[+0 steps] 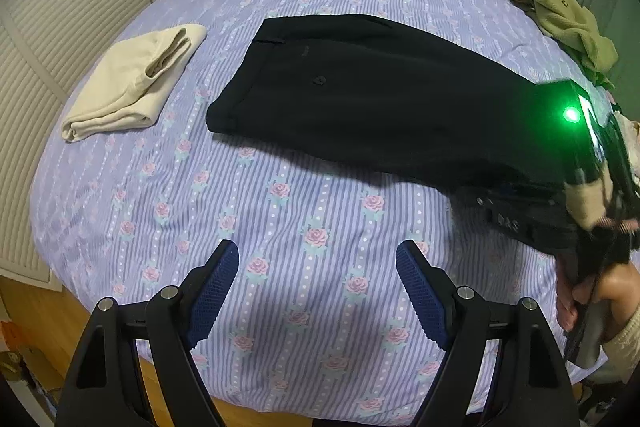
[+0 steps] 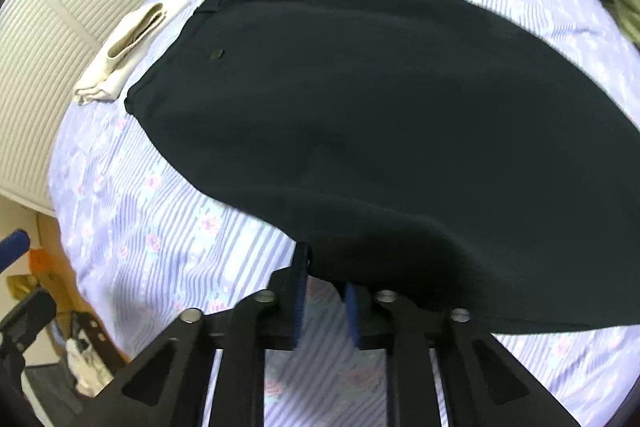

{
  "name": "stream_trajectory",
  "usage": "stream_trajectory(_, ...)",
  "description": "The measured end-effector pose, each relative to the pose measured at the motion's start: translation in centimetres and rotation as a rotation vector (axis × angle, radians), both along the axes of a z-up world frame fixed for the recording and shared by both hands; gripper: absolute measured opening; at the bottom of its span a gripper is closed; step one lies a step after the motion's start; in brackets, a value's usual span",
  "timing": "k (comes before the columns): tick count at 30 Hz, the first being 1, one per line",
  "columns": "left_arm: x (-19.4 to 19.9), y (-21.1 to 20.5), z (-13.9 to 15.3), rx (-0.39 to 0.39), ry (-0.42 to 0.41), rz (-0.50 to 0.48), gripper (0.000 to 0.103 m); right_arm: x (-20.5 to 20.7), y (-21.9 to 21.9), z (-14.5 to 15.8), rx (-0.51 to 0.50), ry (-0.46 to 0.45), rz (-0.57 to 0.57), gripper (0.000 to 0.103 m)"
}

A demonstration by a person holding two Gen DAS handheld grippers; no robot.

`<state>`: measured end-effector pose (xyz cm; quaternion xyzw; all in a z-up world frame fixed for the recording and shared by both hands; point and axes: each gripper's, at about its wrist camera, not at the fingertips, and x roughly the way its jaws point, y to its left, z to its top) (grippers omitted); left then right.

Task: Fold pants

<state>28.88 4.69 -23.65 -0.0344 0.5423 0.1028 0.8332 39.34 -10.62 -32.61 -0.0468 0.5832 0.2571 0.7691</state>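
Black pants (image 1: 360, 99) lie on the bed, waistband at the left, legs running right; they also fill the right wrist view (image 2: 380, 131). My left gripper (image 1: 318, 291) is open and empty, above bare sheet in front of the pants. My right gripper (image 2: 324, 267) is shut on the near edge of the pant legs, lifting it off the sheet; its fingertips are hidden under the cloth. In the left wrist view the right gripper's body (image 1: 584, 163) shows at the right with a green light.
The bed has a purple striped sheet with roses (image 1: 280, 227). A folded beige garment (image 1: 132, 83) lies left of the pants. An olive garment (image 1: 568, 23) is heaped at the far right. White louvred doors (image 1: 60, 7) stand beyond the left edge.
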Motion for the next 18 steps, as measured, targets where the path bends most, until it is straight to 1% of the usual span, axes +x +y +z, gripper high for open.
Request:
stream_trajectory(2,-0.1,0.1,0.0,-0.001,0.003,-0.001,0.081,-0.9,-0.4,0.0,0.001,0.007,0.006,0.012)
stream_trajectory(4,-0.1,0.2,-0.2,0.005,0.013,0.003,0.081,-1.5,-0.6,-0.8,-0.002,0.046,0.009,0.012)
stream_trajectory(6,0.0,0.1,-0.4,0.007,0.027,0.008,0.081,-1.5,-0.6,-1.9,-0.019,0.080,0.012,0.011)
stream_trajectory(8,0.2,-0.3,-0.5,0.004,0.036,0.005,0.081,-1.4,-0.6,-2.1,-0.019,0.102,0.009,0.010)
stream_trajectory(9,0.4,-0.5,-0.6,0.005,0.039,0.001,0.081,-1.5,-0.6,-2.2,-0.021,0.107,0.018,0.008)
stream_trajectory(12,1.0,-1.9,-0.3,0.006,0.041,-0.033,0.081,-2.7,-1.2,-1.7,0.028,0.180,0.060,0.008)
stream_trajectory(13,1.2,-2.4,-0.1,0.013,0.039,-0.048,0.081,-3.3,-1.8,-0.9,0.032,0.164,0.061,0.009)
stream_trajectory(14,1.4,-3.2,0.3,0.019,0.033,-0.066,0.081,-3.7,-2.4,0.0,0.033,0.145,0.051,0.015)
stream_trajectory(15,1.8,-4.0,0.7,0.022,0.025,-0.086,0.081,-4.0,-3.8,1.4,0.035,0.120,0.027,0.032)
stream_trajectory(16,2.1,-4.8,1.0,0.021,0.017,-0.103,0.081,-4.2,-4.8,2.2,0.041,0.101,0.006,0.042)
stream_trajectory(17,2.4,-5.9,1.4,0.018,0.007,-0.125,0.081,-4.3,-6.1,3.4,0.055,0.080,-0.020,0.055)
stream_trajectory(18,2.8,-6.9,1.8,0.014,0.000,-0.144,0.081,-4.2,-7.6,4.5,0.072,0.057,-0.046,0.056)
